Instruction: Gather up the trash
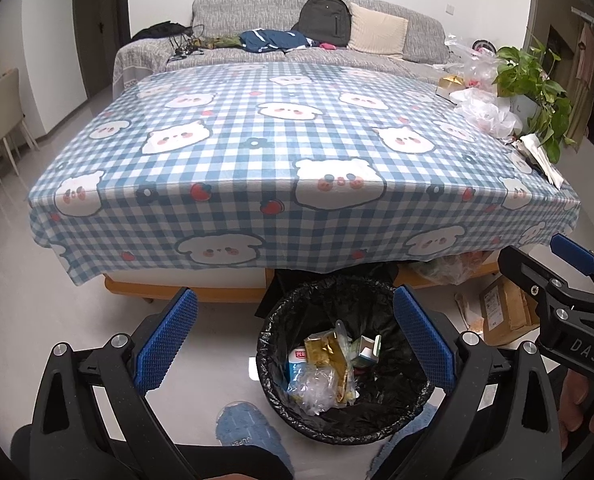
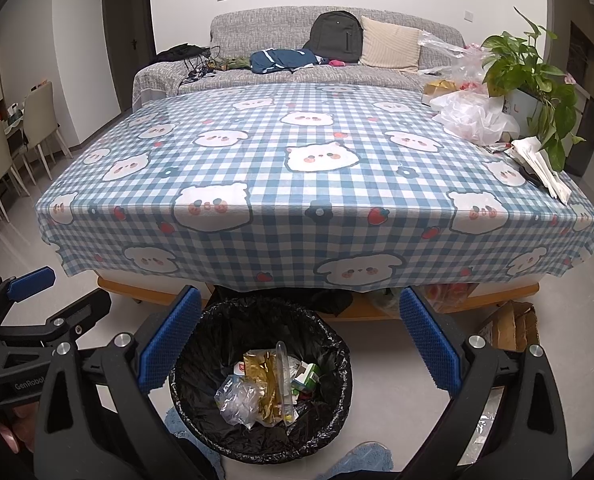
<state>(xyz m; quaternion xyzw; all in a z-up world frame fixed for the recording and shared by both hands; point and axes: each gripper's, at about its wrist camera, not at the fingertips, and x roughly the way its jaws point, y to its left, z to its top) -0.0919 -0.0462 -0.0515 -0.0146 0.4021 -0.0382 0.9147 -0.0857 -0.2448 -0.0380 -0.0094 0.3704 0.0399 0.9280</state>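
Both grippers empty, jaws spread wide over the bin (image 1: 343,360).
I hold left gripper (image 1: 295,344) and right gripper (image 2: 297,346) above it; leftover trash, crumpled plastic bags (image 2: 473,118) and paper napkins (image 2: 545,168), sits far-right on worktop (image 2: 297,168): light, soft, slippery, so I'd pinch bunched folds.

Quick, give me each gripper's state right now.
Left gripper: open, holding nothing, above the trash bin.
Right gripper: open, holding nothing, above the same bin.
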